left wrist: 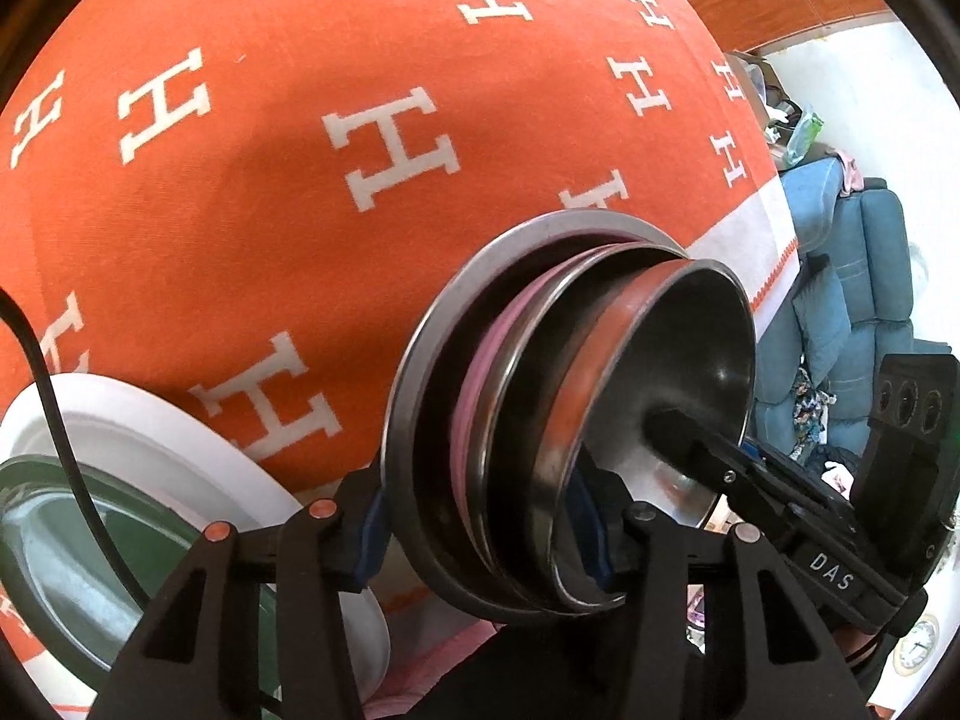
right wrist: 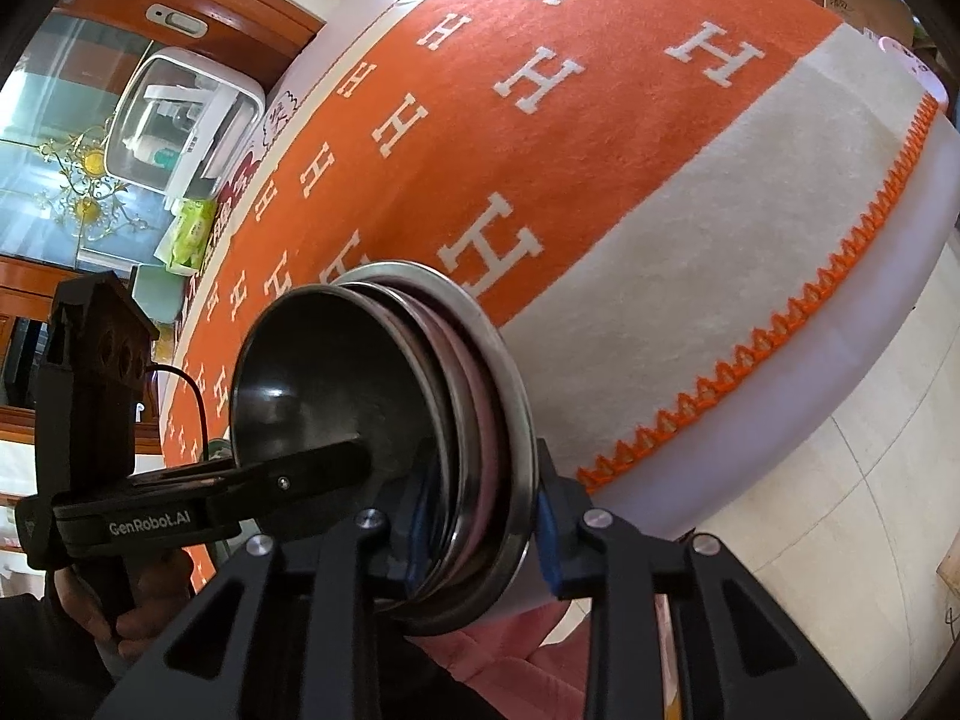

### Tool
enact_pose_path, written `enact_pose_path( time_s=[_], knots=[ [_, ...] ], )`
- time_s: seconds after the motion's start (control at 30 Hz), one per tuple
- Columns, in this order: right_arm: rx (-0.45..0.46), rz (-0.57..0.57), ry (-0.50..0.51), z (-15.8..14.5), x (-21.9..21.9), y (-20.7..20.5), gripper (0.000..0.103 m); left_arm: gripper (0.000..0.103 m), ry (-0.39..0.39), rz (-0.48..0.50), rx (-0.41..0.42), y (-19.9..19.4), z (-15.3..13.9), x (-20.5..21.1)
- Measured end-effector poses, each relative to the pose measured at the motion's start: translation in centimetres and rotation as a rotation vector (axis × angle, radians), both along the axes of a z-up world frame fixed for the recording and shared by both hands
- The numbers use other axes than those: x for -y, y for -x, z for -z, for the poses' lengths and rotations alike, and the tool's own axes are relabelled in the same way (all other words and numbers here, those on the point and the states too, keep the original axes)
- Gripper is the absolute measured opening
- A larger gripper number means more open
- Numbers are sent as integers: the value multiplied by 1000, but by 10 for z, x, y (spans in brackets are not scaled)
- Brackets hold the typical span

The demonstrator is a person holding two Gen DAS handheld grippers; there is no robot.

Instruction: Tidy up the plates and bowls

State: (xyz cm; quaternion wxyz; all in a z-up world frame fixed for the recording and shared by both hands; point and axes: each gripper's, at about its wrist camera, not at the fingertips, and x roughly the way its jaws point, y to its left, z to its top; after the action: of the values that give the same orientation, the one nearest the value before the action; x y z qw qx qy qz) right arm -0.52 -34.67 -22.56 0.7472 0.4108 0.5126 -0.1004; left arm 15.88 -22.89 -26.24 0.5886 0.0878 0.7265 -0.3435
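— Nested stack of steel bowls and plates (left wrist: pixel 558 420), tipped on edge, pinched on both sides: left gripper (left wrist: pixel 480 540) clamped across the lower rims, right gripper (right wrist: pixel 474 516) clamped across the same stack (right wrist: pixel 414 420) from the opposite side.

— Blue pads (left wrist: pixel 369 534) pressed against the widest steel plate; pink and orange bands between the nested rims.

— Held above the orange H-patterned tablecloth (left wrist: pixel 300 150), close to the table's edge.

— Nearby, lower left: white plate (left wrist: pixel 198 438) flat on the cloth, green-rimmed glass dish (left wrist: pixel 90 564) resting on it, black cable (left wrist: pixel 60 408) crossing in front.

— Beyond the edge: blue sofa (left wrist: pixel 852 300), tiled floor (right wrist: pixel 840 480), green tissue pack (right wrist: pixel 192 234).
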Motion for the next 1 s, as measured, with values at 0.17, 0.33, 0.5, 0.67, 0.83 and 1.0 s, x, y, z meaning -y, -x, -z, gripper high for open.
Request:
enact_pose_path(
  time_s=[0.17,0.33,0.5,0.67,0.83,1.0],
  knots=[
    [10,-5,32,-9,1,5,28,47,6,-6,8,8,-7,0],
    [30,-19,76,-21,1,11,28,46,45,-27,38,13,-21,-3],
    [80,-45,134,-39,-3,17,28,46,89,-54,69,22,-36,-11],
    [135,-64,163,-52,-8,26,28,46,161,-111,91,31,-51,-31],
    [193,-88,183,-64,-15,32,28,46,222,-162,118,42,-64,-53],
    [253,-134,194,-74,-28,32,28,46,273,-236,154,57,-75,-79]
  ],
)
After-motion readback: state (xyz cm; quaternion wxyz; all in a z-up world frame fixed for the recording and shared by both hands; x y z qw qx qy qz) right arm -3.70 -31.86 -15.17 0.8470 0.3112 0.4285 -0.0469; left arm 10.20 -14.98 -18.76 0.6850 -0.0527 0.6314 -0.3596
